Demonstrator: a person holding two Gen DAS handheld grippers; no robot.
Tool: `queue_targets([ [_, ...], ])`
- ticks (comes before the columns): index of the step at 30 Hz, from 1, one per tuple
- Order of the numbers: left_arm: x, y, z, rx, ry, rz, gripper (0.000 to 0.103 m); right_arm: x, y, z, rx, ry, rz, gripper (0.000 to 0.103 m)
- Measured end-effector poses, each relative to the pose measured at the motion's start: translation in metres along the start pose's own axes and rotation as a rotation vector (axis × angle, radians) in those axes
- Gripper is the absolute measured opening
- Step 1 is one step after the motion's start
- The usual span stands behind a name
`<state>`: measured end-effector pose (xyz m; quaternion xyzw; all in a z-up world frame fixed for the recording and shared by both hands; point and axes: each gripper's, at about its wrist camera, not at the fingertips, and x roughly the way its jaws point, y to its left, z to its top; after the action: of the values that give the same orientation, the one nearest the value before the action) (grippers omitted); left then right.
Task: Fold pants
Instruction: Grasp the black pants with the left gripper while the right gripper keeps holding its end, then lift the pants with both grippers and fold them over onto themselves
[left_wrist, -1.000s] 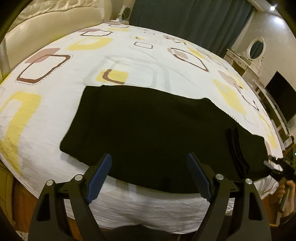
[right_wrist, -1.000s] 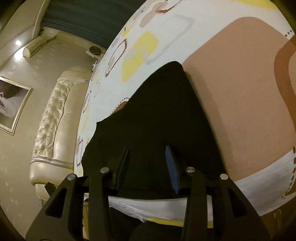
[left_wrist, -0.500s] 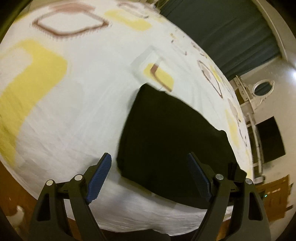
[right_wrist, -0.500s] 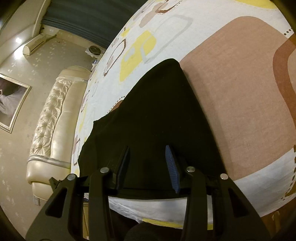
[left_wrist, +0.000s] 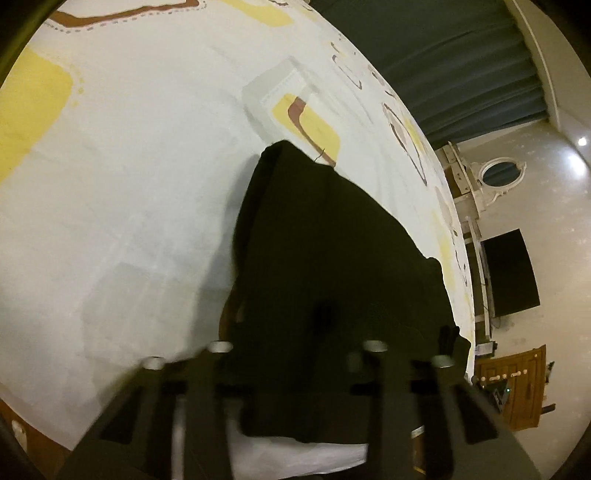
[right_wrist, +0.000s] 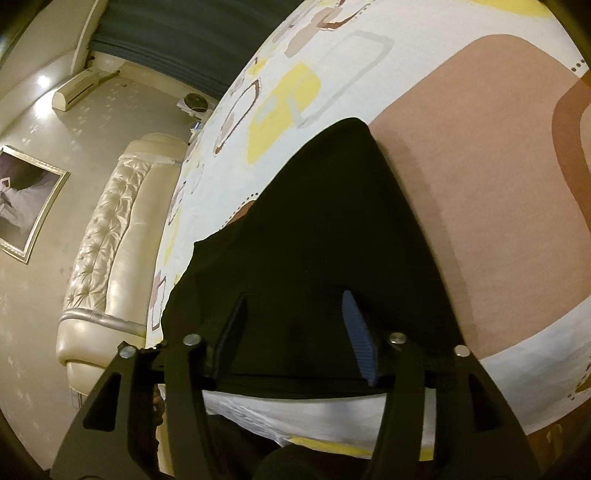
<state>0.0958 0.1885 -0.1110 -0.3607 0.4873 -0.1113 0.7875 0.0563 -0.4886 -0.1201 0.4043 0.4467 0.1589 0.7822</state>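
The black pants (left_wrist: 332, 236) lie folded flat on the patterned bed sheet (left_wrist: 129, 184). In the left wrist view my left gripper (left_wrist: 299, 332) is low over the pants' near edge; the dark cloth covers its fingertips, so its jaws are hidden and blurred. In the right wrist view the pants (right_wrist: 314, 229) stretch away from the near bed edge. My right gripper (right_wrist: 295, 325) sits over the other end of the pants, its blue-padded fingers (right_wrist: 356, 328) apart with the cloth between them, not clamped.
A cream tufted headboard (right_wrist: 107, 236) stands at the left in the right wrist view. A dressing table with an oval mirror (left_wrist: 498, 173), a dark screen (left_wrist: 511, 273) and teal curtains (left_wrist: 443, 55) are beyond the bed. The bed's near edge (right_wrist: 332, 413) drops off below the grippers.
My left gripper swung left and dropped onto the pants' left end; its open fingers are now buried in the cloth. My right gripper stayed over its end with the same gap.
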Motion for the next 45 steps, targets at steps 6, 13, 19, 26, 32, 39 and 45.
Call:
queue_targets([
  [6,-0.006,-0.006,0.0,-0.025,-0.002,0.014,0.013,0.001,0.008,-0.001,-0.025,-0.005,0.012,0.073],
  [13,-0.023,-0.046,0.003,0.041,-0.042,0.083,0.013,0.001,0.011,-0.001,-0.03,-0.004,0.017,0.078],
  [19,-0.046,-0.1,0.001,0.104,-0.085,0.075,0.013,0.002,0.011,0.0,-0.03,-0.002,0.024,0.078],
  [26,-0.048,-0.193,-0.013,0.312,-0.122,0.129,0.012,0.001,0.008,0.0,-0.029,-0.003,0.032,0.079],
  [32,-0.036,-0.267,-0.042,0.491,-0.127,0.125,0.012,0.001,0.007,0.0,-0.026,-0.003,0.038,0.079],
  [39,-0.002,-0.334,-0.081,0.661,-0.109,0.133,0.012,0.001,0.007,-0.002,-0.023,-0.006,0.044,0.079],
  [45,0.039,-0.374,-0.117,0.753,-0.081,0.151,0.012,0.002,0.008,-0.004,-0.02,-0.01,0.05,0.079],
])
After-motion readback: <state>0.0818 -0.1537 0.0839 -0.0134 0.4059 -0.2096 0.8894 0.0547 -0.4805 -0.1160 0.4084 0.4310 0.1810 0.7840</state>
